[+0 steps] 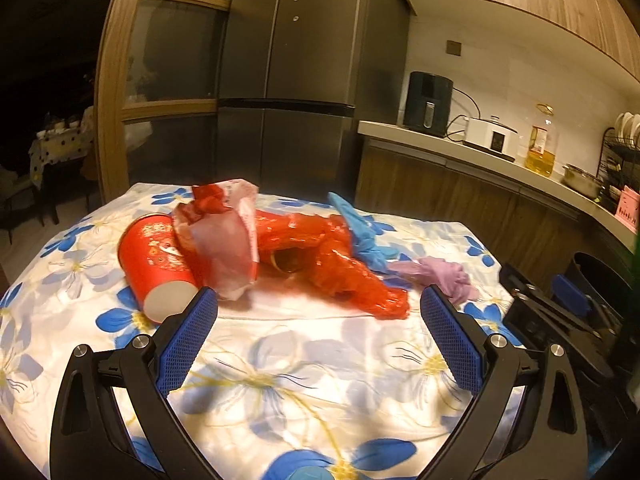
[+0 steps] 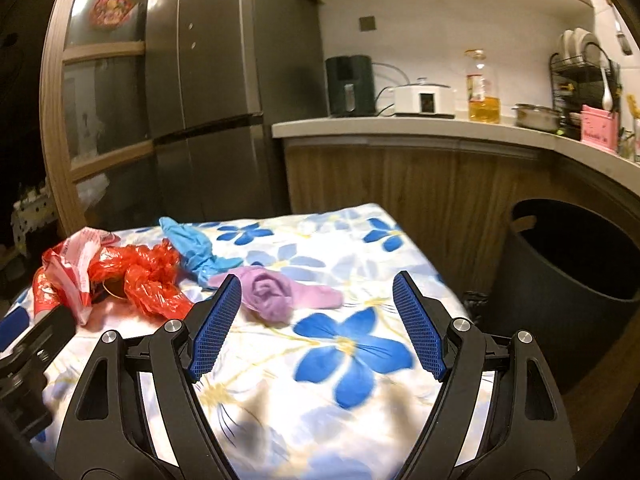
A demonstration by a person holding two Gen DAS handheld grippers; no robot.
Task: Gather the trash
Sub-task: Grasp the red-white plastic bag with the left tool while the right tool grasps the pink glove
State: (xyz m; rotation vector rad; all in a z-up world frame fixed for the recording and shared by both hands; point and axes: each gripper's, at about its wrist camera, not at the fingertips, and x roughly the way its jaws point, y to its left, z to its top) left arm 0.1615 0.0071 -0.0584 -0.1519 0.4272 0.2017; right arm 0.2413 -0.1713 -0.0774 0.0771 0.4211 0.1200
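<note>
In the left wrist view, a red paper cup [image 1: 156, 258] lies on its side at the left of the flowered tablecloth [image 1: 280, 380], touching a pink-and-white wrapper [image 1: 224, 236] at centre. Right of that sprawls a crumpled red plastic bag [image 1: 340, 264], then a blue glove [image 1: 356, 228] and a purple glove [image 1: 436, 276] toward the right. The left gripper [image 1: 319, 304] fills the lower frame with its jaws spread wide and nothing between them; its left tip is just in front of the cup's mouth.

In the right wrist view, the same heap sits at the left edge, the purple glove [image 2: 276, 294] near centre. The right gripper [image 2: 317, 294] hangs over the cloth with its jaws wide apart and empty. A dark bin [image 2: 568, 276] stands at the right, beside the table below the counter [image 2: 400, 128].
</note>
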